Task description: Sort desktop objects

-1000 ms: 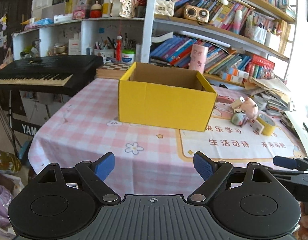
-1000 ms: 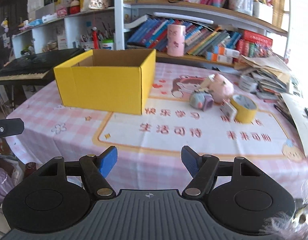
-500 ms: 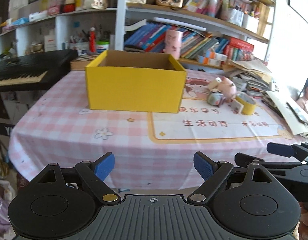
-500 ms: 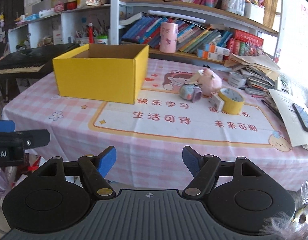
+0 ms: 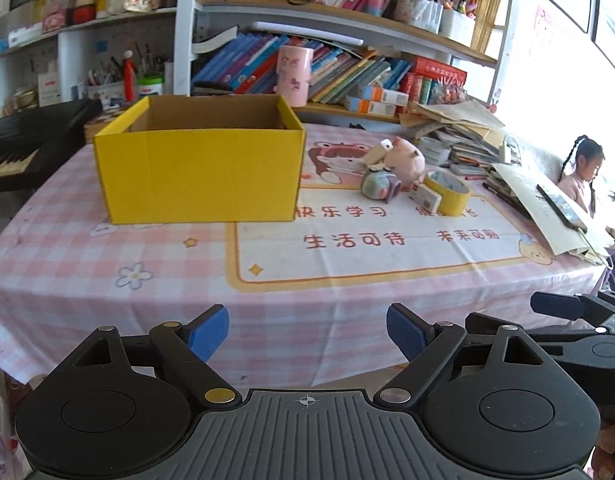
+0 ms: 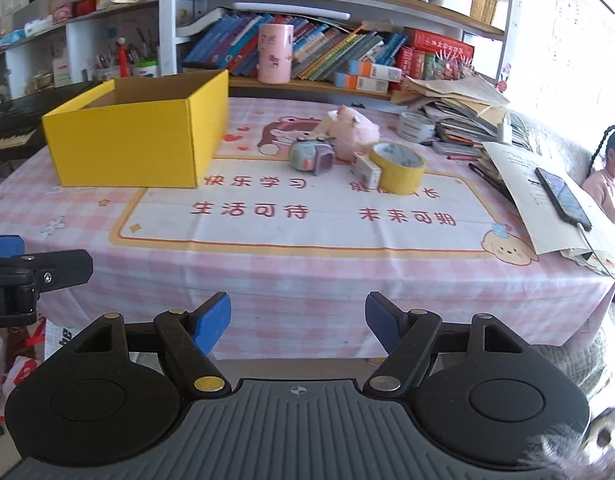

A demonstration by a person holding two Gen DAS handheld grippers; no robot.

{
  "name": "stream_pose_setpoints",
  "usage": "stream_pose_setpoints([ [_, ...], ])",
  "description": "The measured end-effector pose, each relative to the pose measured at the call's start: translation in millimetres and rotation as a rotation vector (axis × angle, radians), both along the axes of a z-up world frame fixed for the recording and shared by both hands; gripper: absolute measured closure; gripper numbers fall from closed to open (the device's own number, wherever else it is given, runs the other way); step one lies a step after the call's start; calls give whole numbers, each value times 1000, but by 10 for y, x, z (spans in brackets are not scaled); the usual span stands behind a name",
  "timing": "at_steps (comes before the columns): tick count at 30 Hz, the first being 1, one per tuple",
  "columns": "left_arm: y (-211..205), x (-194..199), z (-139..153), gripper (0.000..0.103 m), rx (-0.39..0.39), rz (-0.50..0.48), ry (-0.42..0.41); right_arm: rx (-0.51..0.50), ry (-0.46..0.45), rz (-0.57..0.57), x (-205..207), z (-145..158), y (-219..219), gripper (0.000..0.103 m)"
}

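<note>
Cluttered study: bookshelves behind, a table [image 6: 307,280] under a pink checked cloth with a printed mat in the middle. The open yellow box [image 6: 139,152] stands on the far left of the table and looks empty from here, though its floor is hidden. The things to sort sit in a tight cluster to its right: a pink plush pig [image 6: 353,132], a small grey-lilac toy [image 6: 311,156] in front of it, a little white packet [image 6: 365,170] leaning against a yellow tape roll [image 6: 399,168].

Your left gripper [image 5: 307,334] is held short of the near table edge, fingers wide apart, nothing between them. Your right gripper [image 6: 297,320] is likewise short of the edge, its jaws a little narrower and opening, also empty.

Judgement: this is the approach, nothing sorted yet. The right gripper is nearer the cluster, so lead with it. Take an outer piece first, the tape roll or grey toy, so that you do not drag its neighbours. Come in from above.

Watch: the packet touches the roll and may tip. A stack of papers and a phone [image 6: 563,200] overhang the right side. Someone sits beyond that corner.
</note>
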State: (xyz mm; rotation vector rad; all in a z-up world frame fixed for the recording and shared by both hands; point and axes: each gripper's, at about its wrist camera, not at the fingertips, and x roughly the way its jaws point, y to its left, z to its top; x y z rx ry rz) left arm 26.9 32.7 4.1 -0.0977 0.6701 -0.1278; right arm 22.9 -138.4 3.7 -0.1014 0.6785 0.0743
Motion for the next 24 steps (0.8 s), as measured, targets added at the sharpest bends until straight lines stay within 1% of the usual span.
stream_pose_setpoints([
  [5, -170, 168, -16, 14, 11, -30, 10, -8, 8, -9, 98, -20, -133, 28],
  [10, -339, 328, -2, 14, 31, -55, 4, -2, 38, -28, 290, -51, -285, 28],
  [17, -562, 565, 1, 14, 60, -74, 6, -2, 69, -1, 588, -86, -447, 28],
  [24, -780, 844, 8, 14, 67, -63, 6, 2, 75, 21, 878, -76, -643, 26],
])
